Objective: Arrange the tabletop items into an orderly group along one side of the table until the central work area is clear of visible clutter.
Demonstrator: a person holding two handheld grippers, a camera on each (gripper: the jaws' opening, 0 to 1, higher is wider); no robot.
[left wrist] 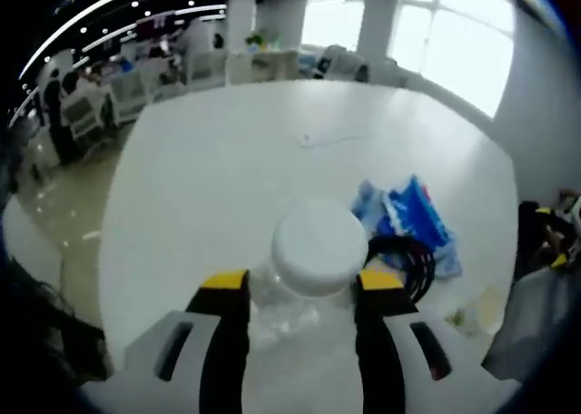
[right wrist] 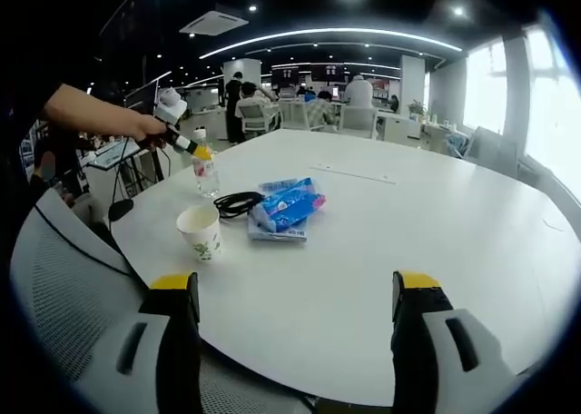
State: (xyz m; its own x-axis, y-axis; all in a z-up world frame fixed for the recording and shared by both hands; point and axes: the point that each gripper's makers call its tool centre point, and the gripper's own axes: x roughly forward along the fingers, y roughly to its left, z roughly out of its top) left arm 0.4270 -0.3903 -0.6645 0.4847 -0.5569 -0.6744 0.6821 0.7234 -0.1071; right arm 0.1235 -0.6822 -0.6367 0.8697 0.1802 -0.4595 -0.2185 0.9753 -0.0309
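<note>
In the left gripper view, the left claw [left wrist: 302, 291] looks down along the upright long axis of a clear plastic bottle [left wrist: 313, 260] with a white cap; the yellow-tipped jaws stand one on each side of the bottle just below the cap and appear closed on it. The bottle stands on the white counter [left wrist: 236, 169], with a black coiled cable [left wrist: 408, 260] just beside it and a blue packet [left wrist: 413, 214] beyond the cable. In the right gripper view, the right claw [right wrist: 295, 291] is spread wide and holds nothing, hanging at the near counter edge well apart from the items. From here the bottle [right wrist: 205, 171] stands at the far left edge, held by the left claw [right wrist: 198, 151], which is therefore the nearer one. A paper cup [right wrist: 200, 231] stands free in front of the cable [right wrist: 238, 202] and blue packet [right wrist: 289, 205], which rests on a flat pack [right wrist: 277, 232]
</note>
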